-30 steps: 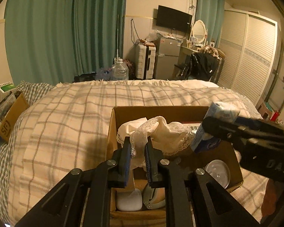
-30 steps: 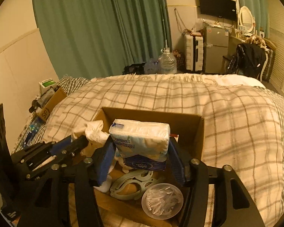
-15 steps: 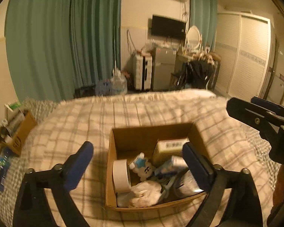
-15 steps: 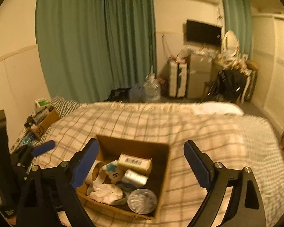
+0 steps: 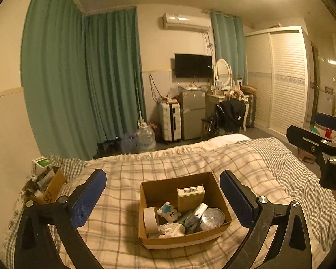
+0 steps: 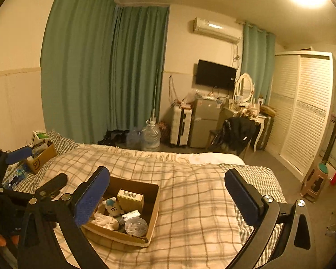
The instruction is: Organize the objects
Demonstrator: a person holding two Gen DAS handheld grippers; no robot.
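Left tool [image 5: 163, 194]: jaws opening to full spread, nothing between the blue pads. A second ago they were pinched on a lace-edged white cloth over the cardboard box [image 5: 215, 183]. That cloth [image 5: 171, 233] now lies in the box's near left corner.

Right tool [image 6: 167, 192]: jaws likewise opening wide and empty. A second ago they clamped a tissue pack; a blue-and-white pack [image 5: 193, 215] now rests among the contents, right of centre.

Both tools have drawn up and back from the box, which now sits lower and smaller in each wrist view, framed between the left tool's pads.

Box contents: a tape roll [image 5: 150, 219] at the left wall, a small white plush [image 5: 169, 211], a barcoded carton [image 5: 190, 196] toward the far side, a clear round tub [image 5: 212, 218] at the near right. The box stands on the plaid blanket of the bed [image 5: 123, 179].

Judgement: both items are delivered. No loose object shows on the blanket near the box, so the organizing appears complete or close to it.
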